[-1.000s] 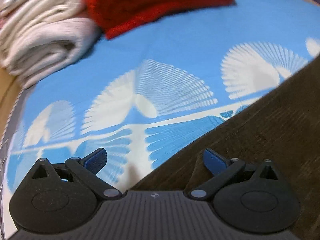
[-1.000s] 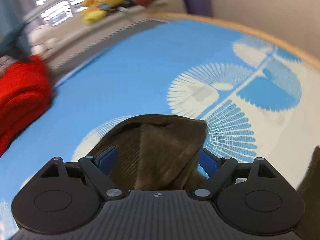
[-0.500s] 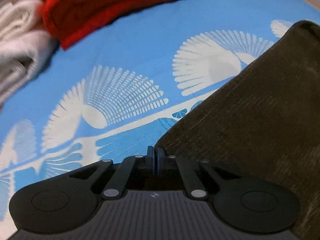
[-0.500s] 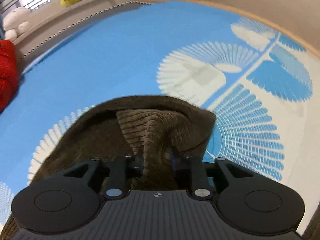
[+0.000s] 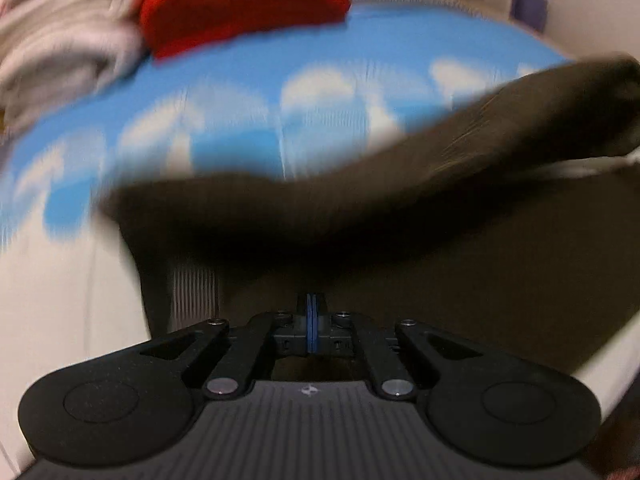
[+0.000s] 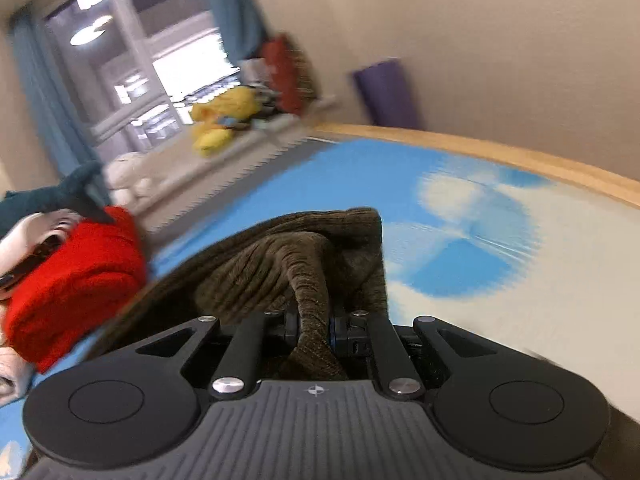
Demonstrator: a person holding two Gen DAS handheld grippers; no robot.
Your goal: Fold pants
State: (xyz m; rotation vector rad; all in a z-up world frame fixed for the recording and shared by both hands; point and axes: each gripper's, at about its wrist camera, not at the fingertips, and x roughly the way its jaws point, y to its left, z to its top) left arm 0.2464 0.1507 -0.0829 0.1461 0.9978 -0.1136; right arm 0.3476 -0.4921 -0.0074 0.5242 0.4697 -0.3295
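- The brown corduroy pants (image 6: 280,264) were bunched in the lower centre of the right wrist view and stretched as a blurred band (image 5: 400,200) across the middle of the left wrist view, above the blue and white bedspread (image 5: 248,80)
- The right gripper (image 6: 314,326) was closing, its pads pressing a ridge of the pants between them
- The left gripper (image 5: 311,330) had its blue pads pressed together; whether cloth was pinched there I cannot tell
- A red folded garment (image 5: 240,4) lay at the upper left, beside pale folded cloths (image 5: 64,48)
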